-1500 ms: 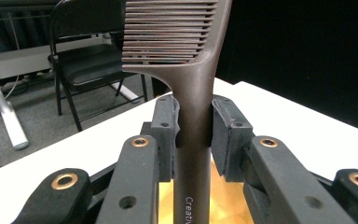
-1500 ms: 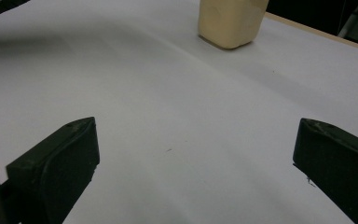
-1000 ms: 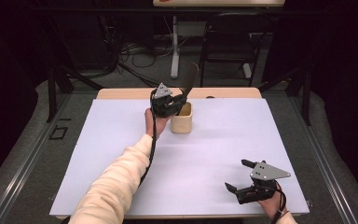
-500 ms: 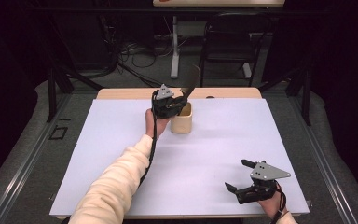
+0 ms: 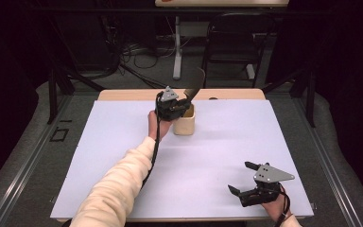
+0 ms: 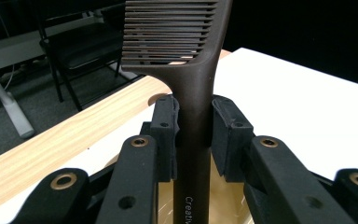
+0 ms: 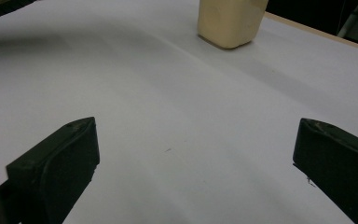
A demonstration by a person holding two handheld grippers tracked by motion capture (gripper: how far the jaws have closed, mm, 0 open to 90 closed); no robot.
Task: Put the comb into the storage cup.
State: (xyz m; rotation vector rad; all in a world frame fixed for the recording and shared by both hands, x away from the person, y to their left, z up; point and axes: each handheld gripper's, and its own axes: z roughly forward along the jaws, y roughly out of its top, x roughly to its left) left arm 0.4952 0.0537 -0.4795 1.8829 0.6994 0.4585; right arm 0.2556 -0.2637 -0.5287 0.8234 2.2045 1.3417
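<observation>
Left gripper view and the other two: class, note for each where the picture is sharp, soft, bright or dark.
Left gripper view: the comb handle is sharp, the chair behind soft and dim. Right gripper view: the white table cover is evenly lit with faint shadow bands, the beige cup slightly soft. High view: the table is bright, the room around it nearly black.

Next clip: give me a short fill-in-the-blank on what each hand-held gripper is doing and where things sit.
1. The left hand-held gripper is shut on the handle of a dark ____.
2. The comb is held over a cream-coloured ____ on the white table.
3. The jaws of the right hand-held gripper stand ____, with nothing between them.
4. In the high view, the cup stands near the table's ____ edge.

Missing words: comb; cup; open; far
</observation>
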